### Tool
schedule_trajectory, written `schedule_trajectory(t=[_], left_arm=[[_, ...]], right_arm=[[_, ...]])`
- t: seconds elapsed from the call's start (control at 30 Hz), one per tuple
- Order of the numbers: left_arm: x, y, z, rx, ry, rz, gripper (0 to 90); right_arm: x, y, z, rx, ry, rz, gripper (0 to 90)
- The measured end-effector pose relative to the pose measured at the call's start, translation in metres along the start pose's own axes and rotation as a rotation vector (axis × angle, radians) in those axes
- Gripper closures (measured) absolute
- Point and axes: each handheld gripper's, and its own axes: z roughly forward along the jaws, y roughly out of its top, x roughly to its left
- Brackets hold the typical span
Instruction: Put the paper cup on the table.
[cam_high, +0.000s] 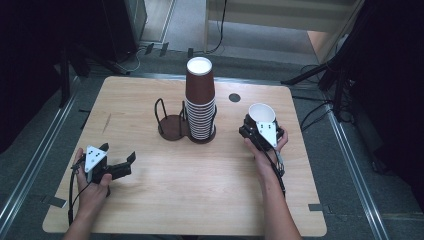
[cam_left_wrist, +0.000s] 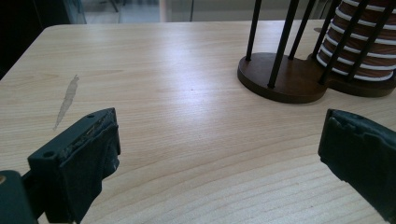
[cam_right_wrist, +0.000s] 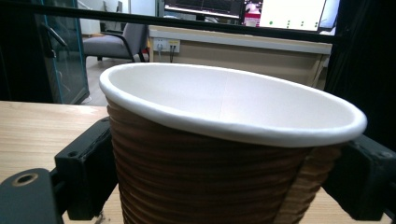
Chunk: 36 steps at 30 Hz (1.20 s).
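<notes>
Your right gripper (cam_high: 256, 125) fingers clamp the paper cup (cam_high: 262, 114) at 3 o'clock of the cup stack (cam_high: 200, 100); your left gripper (cam_high: 131, 162) fingers gape wide.

Counter (cam_high: 165, 165): pale matt wood with visible grain. Cup (cam_right_wrist: 224, 154): ribbed brown paper outside, smooth white inside. Rack (cam_left_wrist: 285, 81): dark wooden base, thin black metal rods. Claw pads (cam_left_wrist: 88, 168): matt, worn black rubber.

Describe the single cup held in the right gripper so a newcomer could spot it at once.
On the wooden table, look right of the dark wire cup holder and its tall cup stack. There the right gripper clamps one brown ribbed paper cup with a white inside, the only cup apart from the stack.
</notes>
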Motion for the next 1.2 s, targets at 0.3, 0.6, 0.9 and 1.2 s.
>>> schedule_trajectory(t=[0.3,0.6,0.9,1.2], left_arm=[[0.0,0.0,0.0,0.0,-0.004,0.001,0.0],[0.0,0.0,0.0,0.0,-0.005,0.0,0.0],[0.001,0.0,0.0,0.0,-0.007,0.0,0.0],[0.001,0.0,0.0,0.001,-0.007,-0.004,0.0]], right_arm=[[0.004,-0.004,0.008,0.018,0.027,-0.039,8.9],[0.007,-0.012,0.014,0.037,0.024,-0.07,8.5],[0.009,-0.013,0.013,0.063,0.055,-0.069,7.1],[0.007,-0.007,0.009,0.095,0.114,-0.032,0.0]])
